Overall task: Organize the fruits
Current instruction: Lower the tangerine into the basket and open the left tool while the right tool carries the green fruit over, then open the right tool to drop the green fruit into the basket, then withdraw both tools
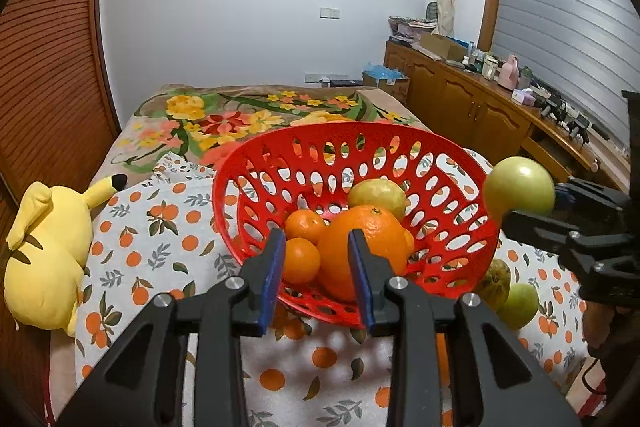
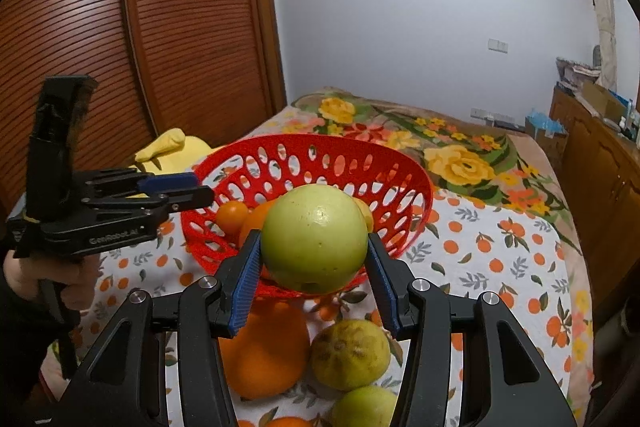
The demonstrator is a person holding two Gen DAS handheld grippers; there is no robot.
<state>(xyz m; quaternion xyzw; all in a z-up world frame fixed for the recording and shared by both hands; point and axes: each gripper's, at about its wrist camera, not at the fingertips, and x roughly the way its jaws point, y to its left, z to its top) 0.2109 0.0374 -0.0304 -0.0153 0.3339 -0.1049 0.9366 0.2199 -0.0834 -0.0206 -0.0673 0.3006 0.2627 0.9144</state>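
Note:
A red perforated basket [image 1: 452, 239] [image 2: 384, 167] stands on the orange-print cloth and holds a big orange [image 1: 366, 243], two small oranges [image 1: 304, 225] and a yellow-green fruit [image 1: 378, 195]. My right gripper [image 2: 314, 259] is shut on a green apple [image 2: 314, 239] [image 1: 520, 191] and holds it in the air at the basket's near right rim. My left gripper [image 1: 316, 267] is open and empty, low over the basket's near rim; it also shows in the right wrist view [image 2: 200, 187]. A large orange [image 2: 266, 351], a mottled yellow-green fruit [image 2: 350, 355] [image 1: 496, 281] and a green fruit [image 2: 366, 407] [image 1: 520, 305] lie on the cloth.
A yellow plush toy [image 1: 48, 251] lies left of the basket by the wooden slatted door [image 1: 48, 75]. A floral blanket [image 1: 248, 119] covers the bed behind. A wooden cabinet [image 1: 480, 107] with clutter runs along the right.

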